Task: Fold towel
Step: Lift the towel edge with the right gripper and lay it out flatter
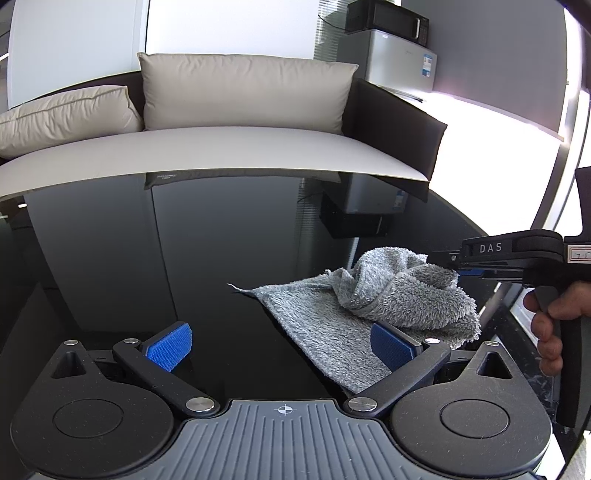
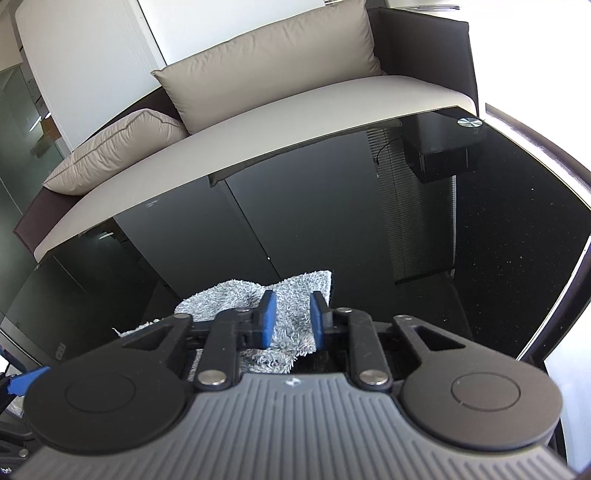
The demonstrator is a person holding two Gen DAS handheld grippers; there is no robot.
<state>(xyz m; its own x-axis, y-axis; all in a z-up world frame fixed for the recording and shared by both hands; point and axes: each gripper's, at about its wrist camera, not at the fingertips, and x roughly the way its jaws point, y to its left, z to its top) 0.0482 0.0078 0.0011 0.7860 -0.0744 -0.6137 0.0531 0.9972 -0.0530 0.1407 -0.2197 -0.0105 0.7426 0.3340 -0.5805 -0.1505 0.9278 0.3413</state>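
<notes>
A grey fluffy towel (image 1: 332,325) lies crumpled on the glossy black table (image 1: 166,258), with one flat corner pointing left and a bunched fold raised at its right. My right gripper (image 1: 456,271) comes in from the right, held by a hand (image 1: 550,332), and pinches that raised fold. In the right wrist view its blue pads (image 2: 267,319) stand close together with towel pile (image 2: 229,295) squeezed between them, the gripper (image 2: 292,319) shut on the cloth. My left gripper (image 1: 280,349) is wide open low over the table; its right pad (image 1: 391,350) sits over the towel's near edge.
A beige sofa seat (image 1: 221,147) with two cushions (image 1: 243,88) runs along the table's far edge. A microwave (image 1: 388,18) on a small fridge (image 1: 399,59) stands at the back right. The table's right edge (image 2: 576,266) is close to the towel.
</notes>
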